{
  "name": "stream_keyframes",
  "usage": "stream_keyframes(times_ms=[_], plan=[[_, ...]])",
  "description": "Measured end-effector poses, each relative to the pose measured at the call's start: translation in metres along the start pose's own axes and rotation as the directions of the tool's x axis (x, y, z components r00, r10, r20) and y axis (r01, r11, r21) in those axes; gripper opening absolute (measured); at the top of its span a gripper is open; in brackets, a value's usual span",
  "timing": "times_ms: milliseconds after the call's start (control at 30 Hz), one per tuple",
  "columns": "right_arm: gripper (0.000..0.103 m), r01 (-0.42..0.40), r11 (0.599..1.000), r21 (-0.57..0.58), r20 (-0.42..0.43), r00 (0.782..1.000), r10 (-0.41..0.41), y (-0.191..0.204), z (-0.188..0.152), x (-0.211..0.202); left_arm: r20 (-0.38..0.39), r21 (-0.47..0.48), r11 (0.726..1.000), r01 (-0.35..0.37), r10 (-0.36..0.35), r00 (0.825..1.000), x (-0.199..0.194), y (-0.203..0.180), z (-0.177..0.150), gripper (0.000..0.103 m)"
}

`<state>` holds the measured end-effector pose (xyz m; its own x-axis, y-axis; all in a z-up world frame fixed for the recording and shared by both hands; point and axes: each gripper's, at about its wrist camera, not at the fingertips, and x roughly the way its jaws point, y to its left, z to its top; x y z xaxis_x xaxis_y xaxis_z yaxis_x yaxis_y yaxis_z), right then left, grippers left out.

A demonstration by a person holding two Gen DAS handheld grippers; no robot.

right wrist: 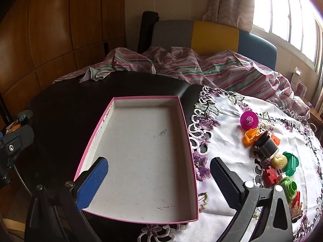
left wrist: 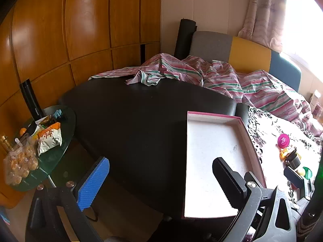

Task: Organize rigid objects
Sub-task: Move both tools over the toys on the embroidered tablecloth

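A shallow pink-rimmed box [right wrist: 185, 133] with a bare white floor lies on the black table [right wrist: 66, 109]. To its right, on an embroidered white cloth [right wrist: 228, 139], lies a cluster of small toys: a magenta disc [right wrist: 249, 120], an orange piece [right wrist: 251, 136], a black cylinder [right wrist: 265, 146], a cream ball [right wrist: 279, 161], a green piece [right wrist: 291, 163] and a red puzzle piece [right wrist: 270, 174]. My right gripper [right wrist: 159, 181] hangs open over the box's near end, holding nothing. My left gripper [left wrist: 161, 181] stands open and empty above the table at the box's [left wrist: 254, 143] left edge. The magenta disc [left wrist: 283, 140] shows far right.
A round glass side table [left wrist: 54, 159] at the left carries snack bags [left wrist: 49, 139], a bag of round pastries [left wrist: 21, 166] and a dark bottle [left wrist: 30, 98]. Striped bedding [right wrist: 201, 68] is heaped behind the table, against a grey, yellow and blue headboard [right wrist: 214, 34]. Wooden cupboards [left wrist: 80, 24] fill the left.
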<state>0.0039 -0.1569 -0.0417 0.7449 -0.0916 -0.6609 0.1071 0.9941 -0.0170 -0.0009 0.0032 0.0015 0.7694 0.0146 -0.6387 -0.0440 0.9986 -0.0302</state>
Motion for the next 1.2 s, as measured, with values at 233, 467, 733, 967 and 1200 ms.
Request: stream_keyframes(times_ms=[233, 467, 733, 967, 1200], plan=[[0.103, 0.0, 1.0, -0.002, 0.003, 1.0, 0.0, -0.002, 0.0, -0.001, -0.003, 0.013, 1.0, 0.001, -0.001, 1.0, 0.0, -0.002, 0.0, 0.103], [0.103, 0.009, 1.0, -0.004, 0.014, 1.0, -0.008, -0.013, 0.006, -0.003, -0.02, 0.073, 0.997, 0.008, -0.007, 1.0, 0.006, -0.016, 0.001, 0.103], [0.103, 0.055, 0.998, 0.018, 0.037, 0.998, -0.056, -0.042, 0.016, -0.007, -0.05, 0.136, 0.988, 0.078, -0.072, 0.996, 0.013, -0.04, 0.0, 0.103], [0.103, 0.095, 0.995, 0.045, 0.046, 0.994, -0.097, -0.07, 0.023, -0.009, -0.054, 0.169, 0.98, 0.101, -0.093, 0.994, 0.015, -0.053, 0.002, 0.103], [0.103, 0.107, 0.99, 0.091, 0.029, 0.993, -0.11, -0.107, 0.027, -0.011, -0.101, 0.186, 0.97, 0.158, -0.141, 0.985, 0.021, -0.068, 0.002, 0.103]])
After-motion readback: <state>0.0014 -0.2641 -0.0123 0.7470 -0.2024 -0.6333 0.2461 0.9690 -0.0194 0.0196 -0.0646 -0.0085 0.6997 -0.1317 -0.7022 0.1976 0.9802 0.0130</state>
